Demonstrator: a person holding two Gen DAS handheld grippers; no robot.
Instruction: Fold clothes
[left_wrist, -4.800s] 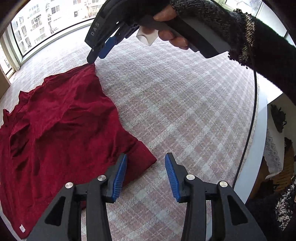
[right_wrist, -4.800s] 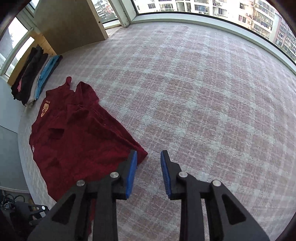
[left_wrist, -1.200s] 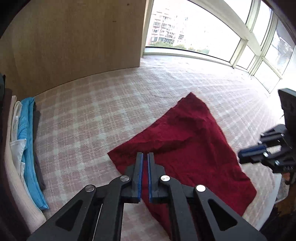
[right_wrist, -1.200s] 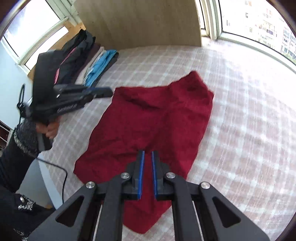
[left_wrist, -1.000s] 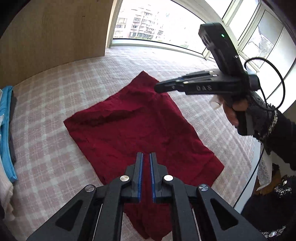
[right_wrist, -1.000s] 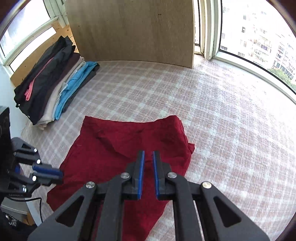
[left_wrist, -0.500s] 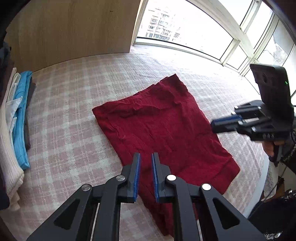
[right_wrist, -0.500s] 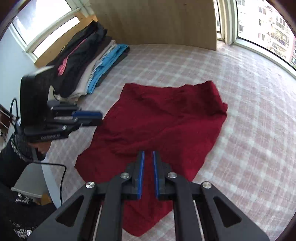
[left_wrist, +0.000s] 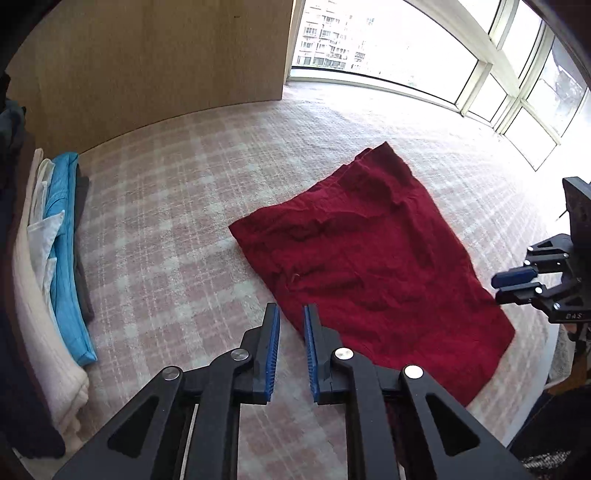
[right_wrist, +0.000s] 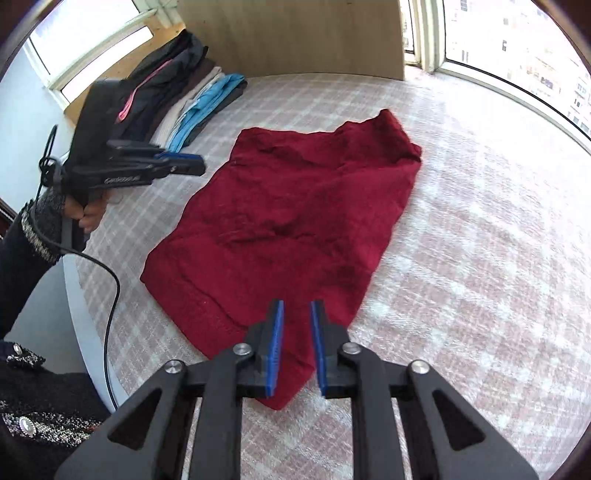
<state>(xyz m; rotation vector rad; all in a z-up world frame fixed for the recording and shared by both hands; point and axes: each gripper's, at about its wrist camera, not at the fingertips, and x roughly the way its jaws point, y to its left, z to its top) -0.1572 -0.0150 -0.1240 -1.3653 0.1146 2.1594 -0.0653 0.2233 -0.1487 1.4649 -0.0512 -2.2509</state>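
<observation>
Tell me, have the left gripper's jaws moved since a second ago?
Yes. The left gripper was nearly shut a second ago; its blue pads now stand apart, open above the near edge of the red garment, gripping nothing.

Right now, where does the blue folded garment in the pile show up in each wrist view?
Left wrist: blue garment at the far left edge, in the pile of folded clothes.
Right wrist: blue garment upper left of centre, right side of the same pile.
Shared landmark: the red cloth lying flat on the checked surface.

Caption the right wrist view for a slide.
Right gripper open above the folded red garment on the checked cloth; left gripper alongside.
</observation>
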